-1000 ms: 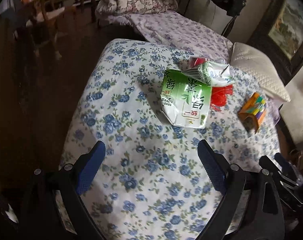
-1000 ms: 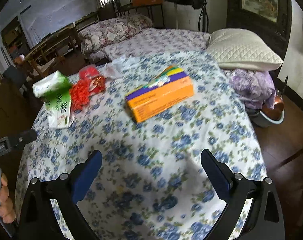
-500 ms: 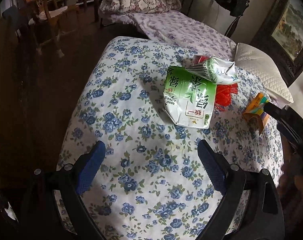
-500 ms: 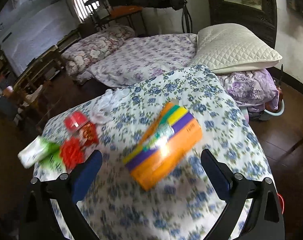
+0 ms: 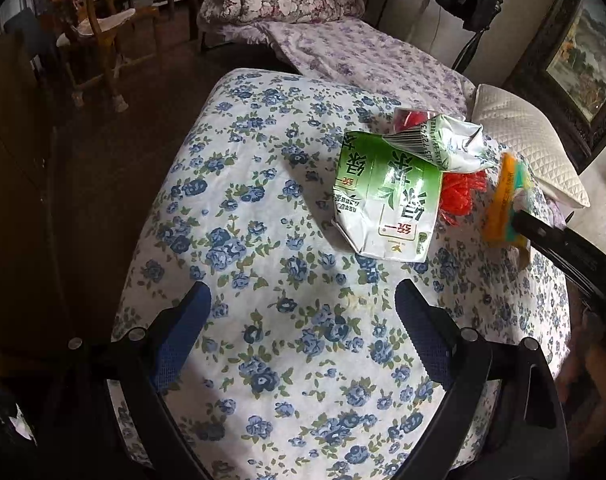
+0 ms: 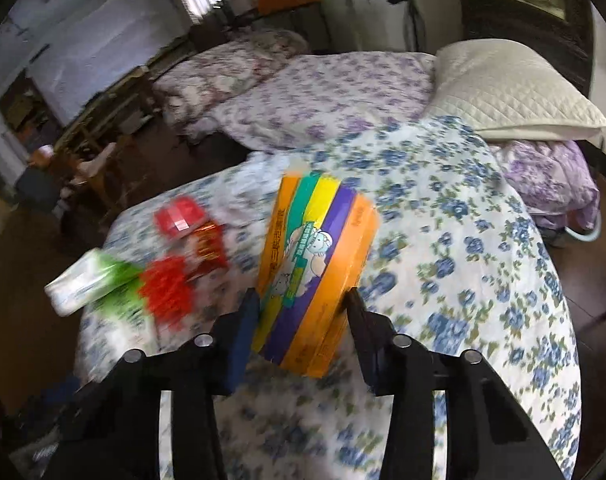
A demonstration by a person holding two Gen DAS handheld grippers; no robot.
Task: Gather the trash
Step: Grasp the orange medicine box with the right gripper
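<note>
An orange box with green, yellow and purple stripes (image 6: pixel 315 264) lies on the flowered table cover, and my right gripper (image 6: pixel 303 304) is shut on its near end, one finger on each long side. The box also shows in the left wrist view (image 5: pixel 503 196), with the right gripper's arm in front of it. A flattened green and white drink carton (image 5: pixel 387 196) with a crumpled second carton (image 5: pixel 443 144) on it lies ahead of my left gripper (image 5: pixel 303 320), which is open and empty above the cover. Red netting (image 6: pixel 167 288) and a red wrapper (image 6: pixel 179 216) lie beside the cartons.
The round table (image 5: pixel 263 220) drops off to dark floor on the left. A bed with purple flowered bedding (image 6: pixel 323 92) and a white quilted pillow (image 6: pixel 511 88) lies behind the table. Wooden chairs (image 5: pixel 99 36) stand at the far left.
My right gripper moved forward to the orange box and shut its fingers on the box's sides. My left gripper drifted slightly closer to the green carton and stayed open.
</note>
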